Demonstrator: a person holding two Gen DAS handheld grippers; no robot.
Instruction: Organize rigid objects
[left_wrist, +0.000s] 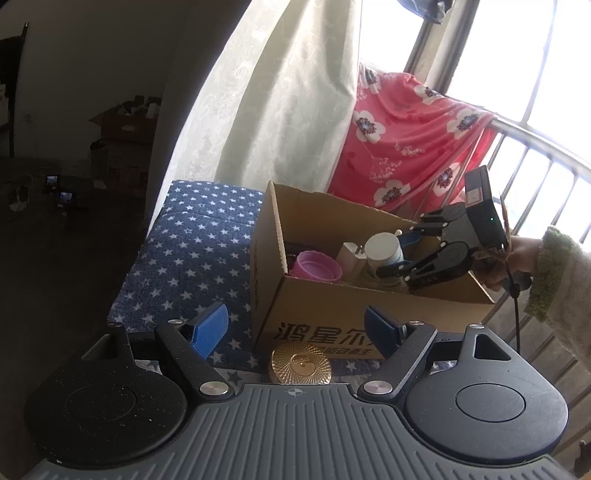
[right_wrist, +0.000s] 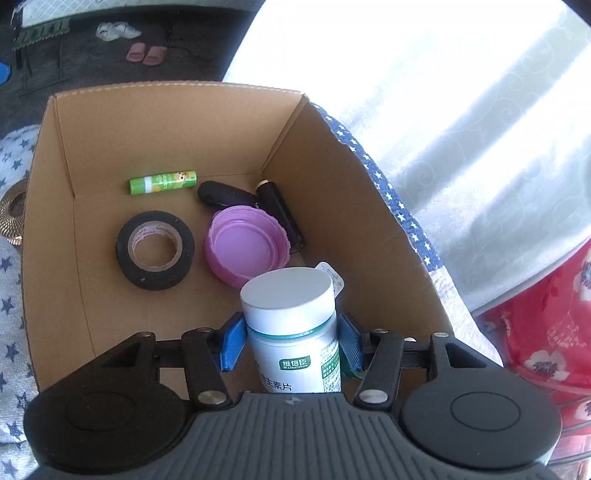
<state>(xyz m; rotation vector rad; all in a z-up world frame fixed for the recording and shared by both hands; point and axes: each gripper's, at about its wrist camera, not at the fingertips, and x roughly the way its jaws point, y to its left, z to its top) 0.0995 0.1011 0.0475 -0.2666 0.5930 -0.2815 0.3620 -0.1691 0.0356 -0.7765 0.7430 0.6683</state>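
The right tool (right_wrist: 291, 345) is reaching into the cardboard box (right_wrist: 166, 122), its blue pads flanking a white pill bottle (right_wrist: 291, 325) without clearly gripping it; a pink lid (right_wrist: 245, 245) is lying just ahead. The left tool (left_wrist: 295, 328) is hovering wide open and empty over a gold lid (left_wrist: 301, 363).

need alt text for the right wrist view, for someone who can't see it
The right gripper has its blue fingers on either side of a white pill bottle at the near end of an open cardboard box. Further in lie a pink lid, a roll of black tape, a green glue stick and two dark items.
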